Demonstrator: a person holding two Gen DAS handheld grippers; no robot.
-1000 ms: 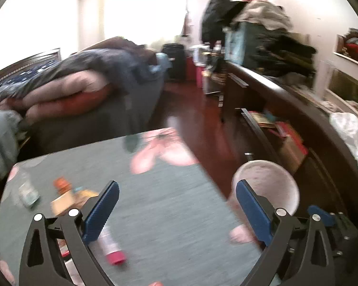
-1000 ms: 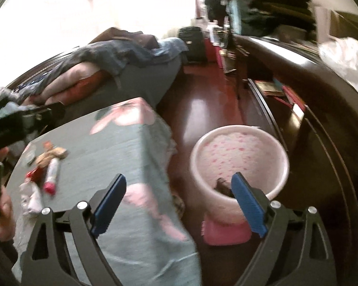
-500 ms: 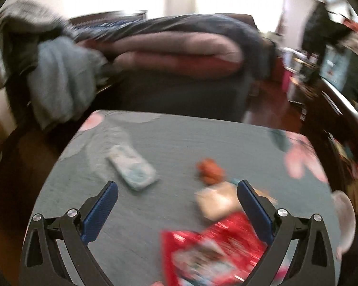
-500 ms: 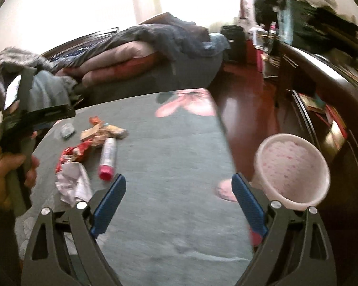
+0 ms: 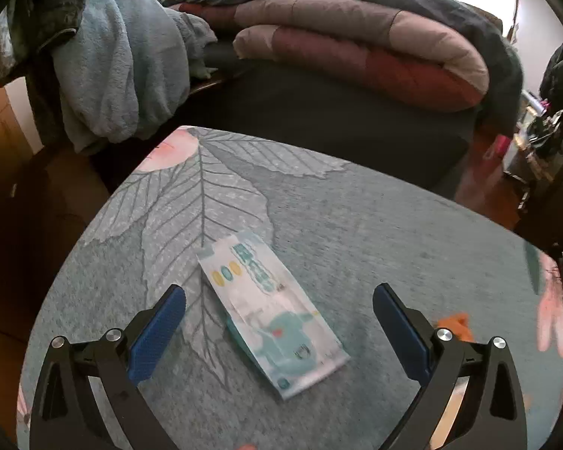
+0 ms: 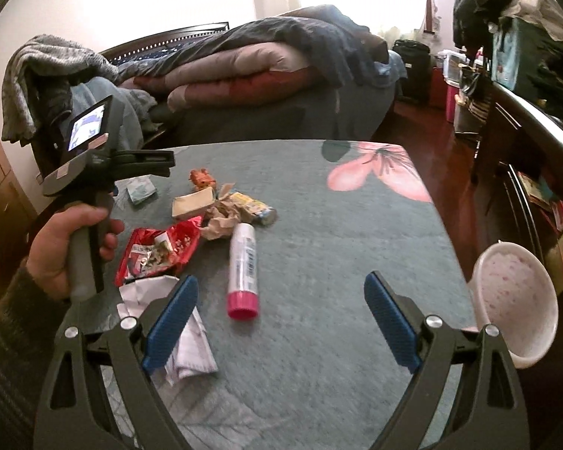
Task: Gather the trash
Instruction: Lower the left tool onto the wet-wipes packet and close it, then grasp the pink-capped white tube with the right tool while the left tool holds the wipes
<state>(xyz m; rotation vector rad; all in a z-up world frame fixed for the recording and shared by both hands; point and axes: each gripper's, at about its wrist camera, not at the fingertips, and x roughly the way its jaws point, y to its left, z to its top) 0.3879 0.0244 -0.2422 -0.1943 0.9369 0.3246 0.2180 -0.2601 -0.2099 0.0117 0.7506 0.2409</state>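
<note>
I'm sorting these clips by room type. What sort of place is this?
Most likely a lived-in bedroom: a bed piled with a folded quilt, clothes heaped on dark wooden furniture, and a cloth-covered table holding the trash.

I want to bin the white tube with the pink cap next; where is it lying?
In the right wrist view, the tube lies on the table, left of centre, its pink cap toward the camera, between the red wrapper and the right gripper.

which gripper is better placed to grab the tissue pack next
Left. The left gripper is open with the tissue pack lying between its fingers; the right gripper faces the pink-capped tube.
</note>
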